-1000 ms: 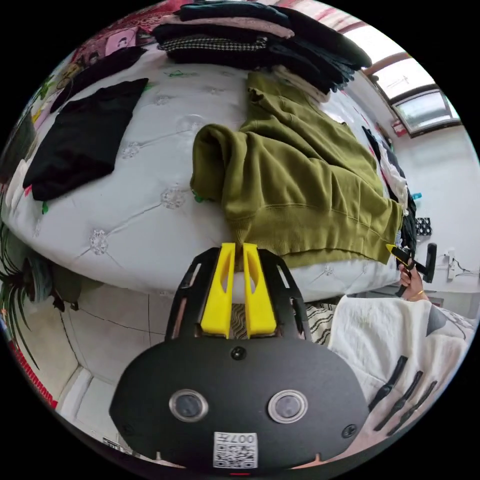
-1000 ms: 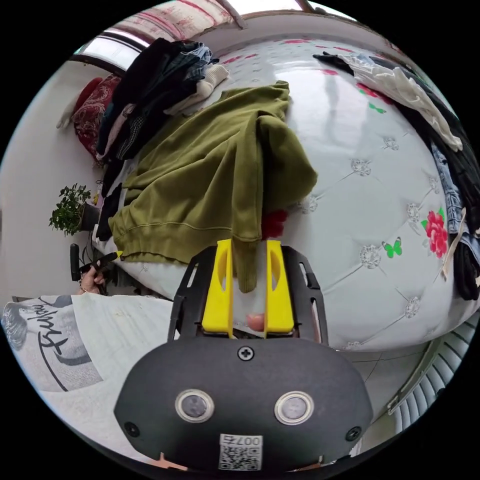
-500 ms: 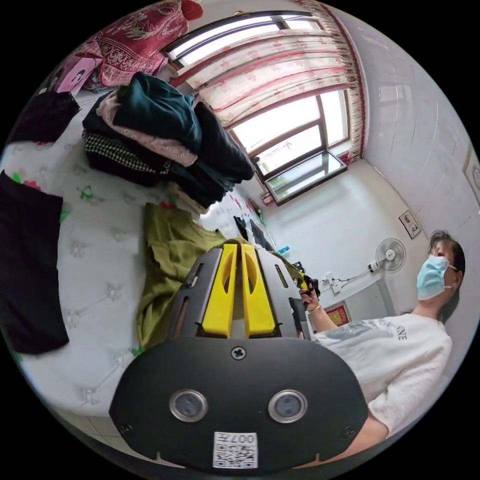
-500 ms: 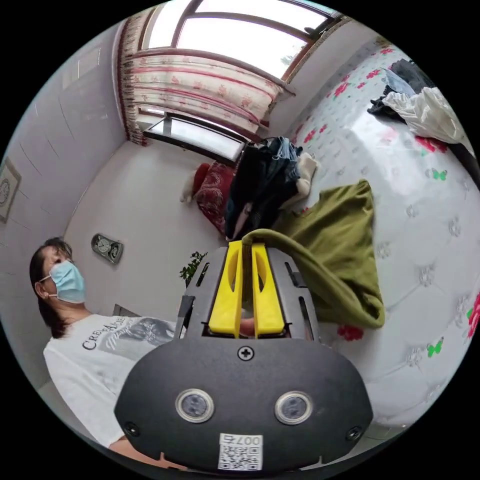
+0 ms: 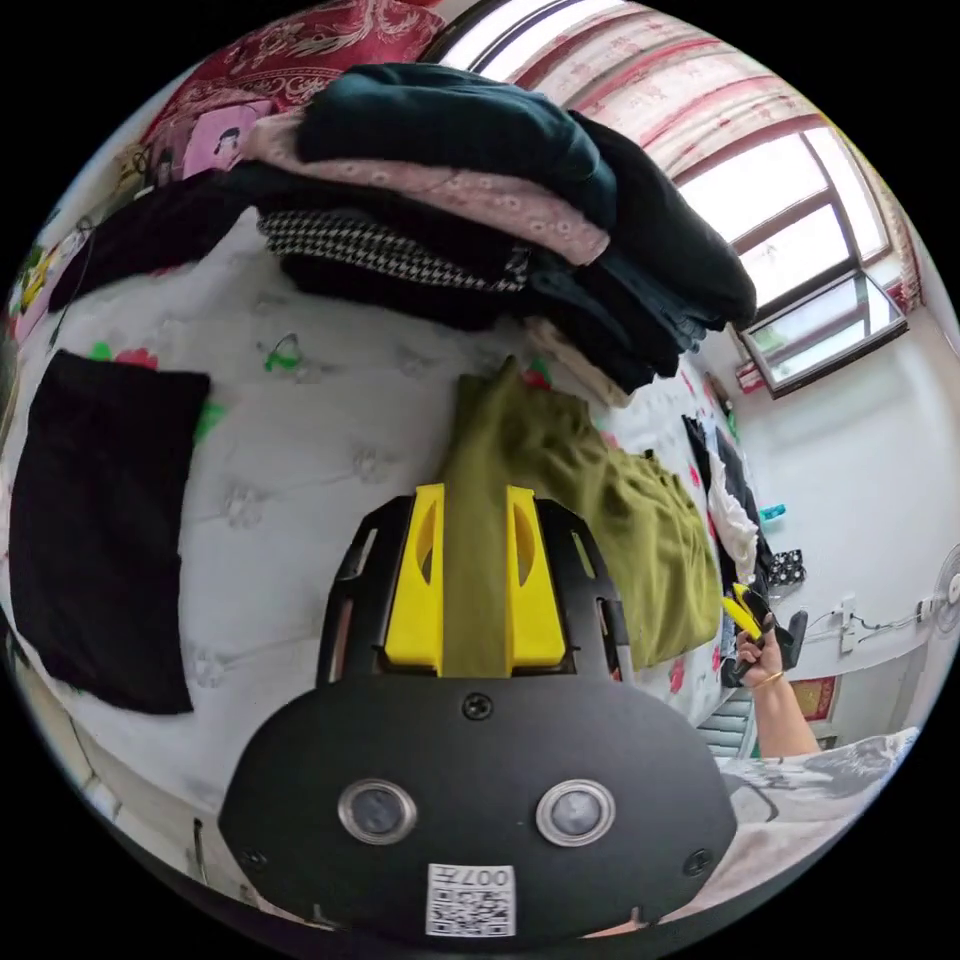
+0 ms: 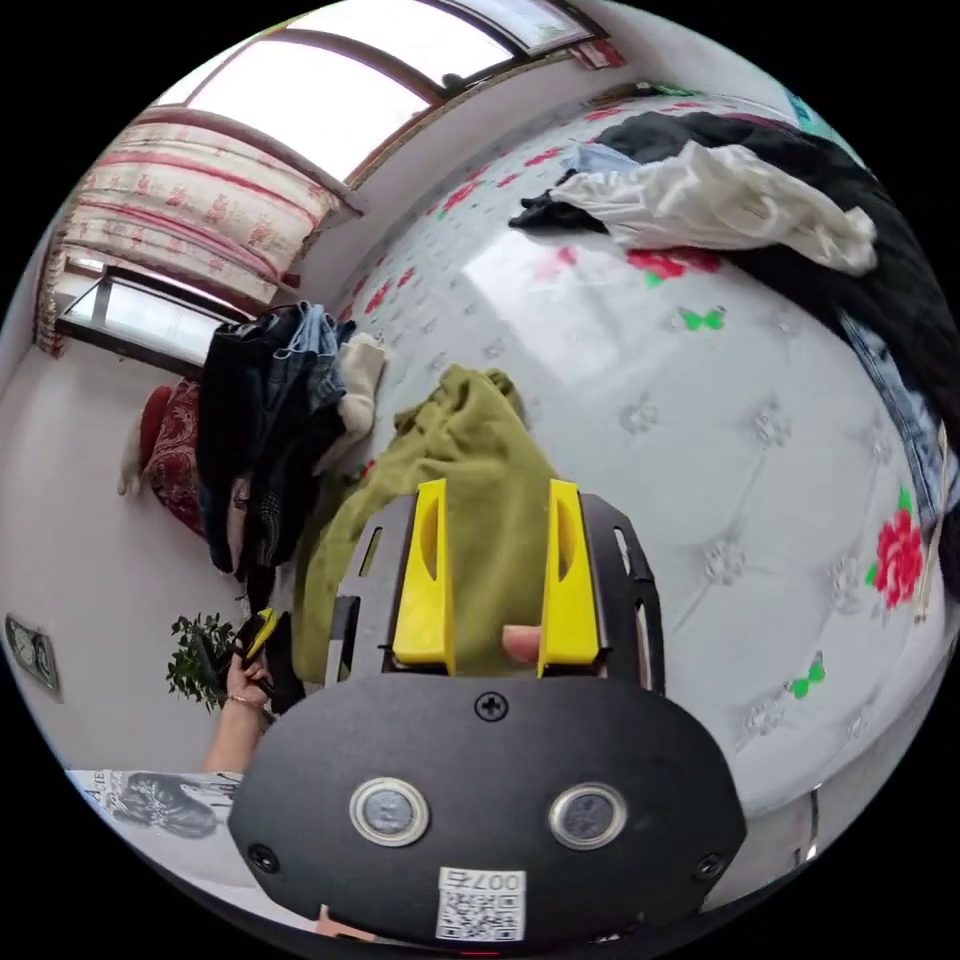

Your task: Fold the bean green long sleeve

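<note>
The bean green long sleeve (image 5: 610, 500) lies bunched on the white tufted bed (image 5: 300, 450), its far end near the stack of folded clothes. My left gripper (image 5: 472, 492) hangs low over its near part, jaws spread, with a strip of green cloth running between them. In the right gripper view the green long sleeve (image 6: 470, 430) is heaped up in front of my right gripper (image 6: 497, 487). That gripper's jaws stand wide apart with cloth lying between them. Each view also catches the other gripper in a hand: the right gripper (image 5: 745, 610), the left gripper (image 6: 260, 630).
A tall stack of folded dark clothes (image 5: 450, 220) stands just beyond the garment. A folded black garment (image 5: 100, 500) lies on the bed to the left. Loose white and dark clothes (image 6: 740, 190) are piled along the bed's far side. A potted plant (image 6: 195, 655) stands by the wall.
Both grippers lifted the garment's near end, carried it forward over the rest and came down low. Both sets of jaws, shut on cloth half a second ago, are now spread.
</note>
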